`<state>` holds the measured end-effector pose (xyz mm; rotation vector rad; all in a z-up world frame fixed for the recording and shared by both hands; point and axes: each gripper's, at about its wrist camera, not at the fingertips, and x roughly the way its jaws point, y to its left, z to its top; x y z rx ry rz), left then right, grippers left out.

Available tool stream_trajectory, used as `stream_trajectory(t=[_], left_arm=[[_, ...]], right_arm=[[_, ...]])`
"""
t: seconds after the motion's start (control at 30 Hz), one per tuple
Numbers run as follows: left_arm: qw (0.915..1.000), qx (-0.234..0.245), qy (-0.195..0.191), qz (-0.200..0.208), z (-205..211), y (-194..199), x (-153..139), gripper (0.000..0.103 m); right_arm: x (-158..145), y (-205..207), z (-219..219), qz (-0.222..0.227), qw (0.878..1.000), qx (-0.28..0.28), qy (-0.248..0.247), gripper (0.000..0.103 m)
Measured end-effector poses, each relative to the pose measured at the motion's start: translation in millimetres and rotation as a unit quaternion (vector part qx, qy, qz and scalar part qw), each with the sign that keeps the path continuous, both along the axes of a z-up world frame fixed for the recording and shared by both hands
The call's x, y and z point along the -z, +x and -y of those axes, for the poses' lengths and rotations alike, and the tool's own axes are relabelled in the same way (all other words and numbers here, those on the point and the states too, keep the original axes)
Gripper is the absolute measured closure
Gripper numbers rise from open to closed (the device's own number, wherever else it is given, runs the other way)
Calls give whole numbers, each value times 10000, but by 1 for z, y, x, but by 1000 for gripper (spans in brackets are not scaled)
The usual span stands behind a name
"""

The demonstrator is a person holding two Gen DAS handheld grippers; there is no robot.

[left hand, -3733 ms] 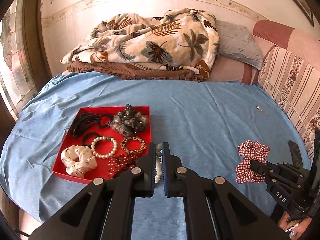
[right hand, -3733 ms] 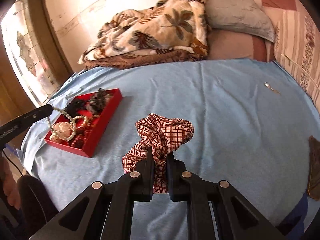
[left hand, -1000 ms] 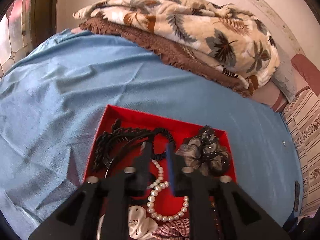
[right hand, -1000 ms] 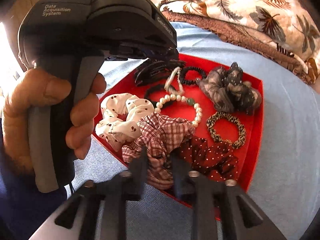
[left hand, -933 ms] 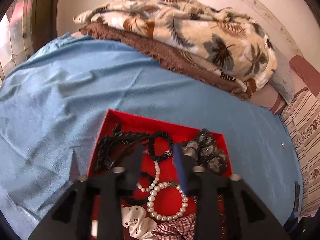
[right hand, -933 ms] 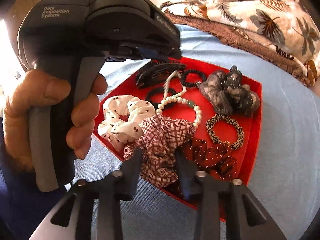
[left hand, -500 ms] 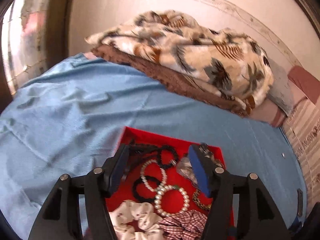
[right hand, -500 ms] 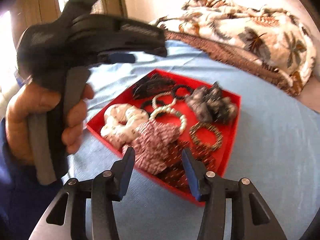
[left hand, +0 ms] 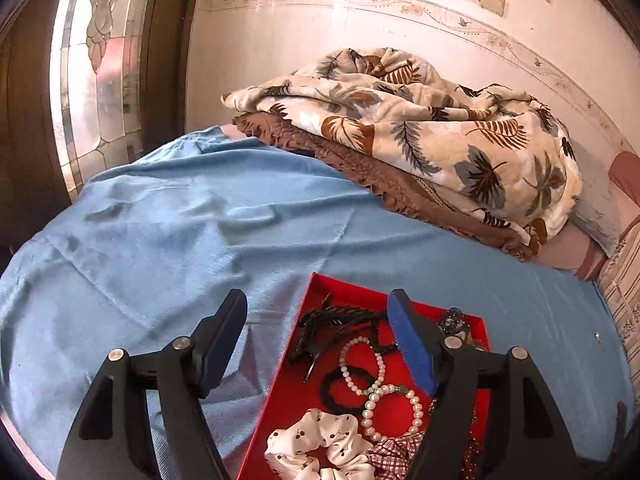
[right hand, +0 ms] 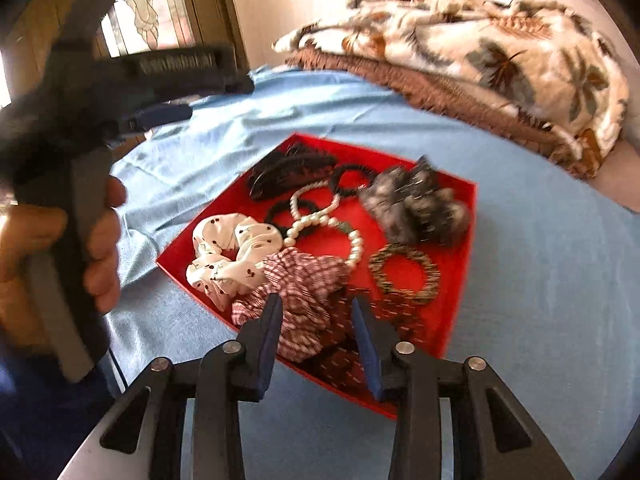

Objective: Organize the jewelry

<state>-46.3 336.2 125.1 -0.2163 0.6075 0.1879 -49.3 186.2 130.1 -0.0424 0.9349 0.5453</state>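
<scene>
Now both sets of tongs are off their loads, and everything lies relative to the red tray (right hand: 466, 240) on the blue bedsheet (left hand: 168, 240). A few seconds back the left tongs (left hand: 316, 340) were pinched on the pearl strand out over the sheet and the right tongs (right hand: 316, 336) were clamped on the checked scrunchie well away from the tray; both pieces are inside it now. The pearl necklace (right hand: 320, 222) curls across the middle of the tray, over a black hair tie and just in front of the black claw clip (right hand: 288, 170) at the tray's far corner. The checked scrunchie (right hand: 298, 288) sits at the tray's near edge, touching the white dotted scrunchie (right hand: 228, 256) beside it and lying partly on a dark red dotted one. The left tongs are opening wide with nothing between them, hanging above the tray's left rim in a hand (right hand: 60, 264). The right tongs stand apart and empty, just above the tray's near edge, the checked cloth free of the pads. From this I'd judge these two placements done; a small metallic speck (left hand: 597, 335) on the sheet, well to the right of the tray, may be what is left to fetch, though it is too small to tell
</scene>
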Motion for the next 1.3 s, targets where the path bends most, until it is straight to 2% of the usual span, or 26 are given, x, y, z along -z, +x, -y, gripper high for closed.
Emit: stream_trajectory(t=[0.1, 0.23, 0.4, 0.53, 0.6, 0.7, 0.87, 0.9, 1.03, 1.13, 1.23, 1.3], left_arm=[[9998, -120, 164, 46, 8, -8, -1, 28], [9974, -386, 517, 329, 29, -24, -2, 10], [9895, -623, 1209, 482, 59, -45, -2, 8], [9880, -730, 1208, 623, 72, -79, -7, 4], [9843, -849, 1359, 742, 81, -97, -16, 2], [9767, -971, 1613, 1028, 101, -126, -32, 0], [9680, -1026, 1699, 1536, 129, -168, -52, 0], [9683, -981, 1688, 1561, 133, -172, -55, 0], [9802, -721, 1388, 1210, 152, -183, -57, 0], [9838, -663, 1179, 1173, 164, -188, -53, 0], [9854, -520, 1152, 1141, 177, -192, -48, 0], [9868, -361, 1235, 981, 188, -191, -44, 0]], right_arm=[[-4, -14, 25, 93, 9997, 218, -58, 49], [3, -32, 62, 40, 9980, 618, -149, 49], [11, -46, 106, -176, 9932, 1152, -70, 48], [5, -55, 132, -119, 9896, 1429, 126, 43], [2, -60, 141, -55, 9877, 1543, 241, 38], [-1, -65, 147, -21, 9863, 1607, 372, 38], [-6, -77, 154, 86, 9850, 1636, 541, 36], [-8, -79, 157, 138, 9844, 1657, 571, 35], [-12, -85, 170, 266, 9807, 1811, 692, 30], [-11, -88, 181, 265, 9778, 1930, 773, 29], [-7, -91, 189, 235, 9753, 2051, 783, 29], [-5, -93, 192, 226, 9744, 2106, 754, 29]])
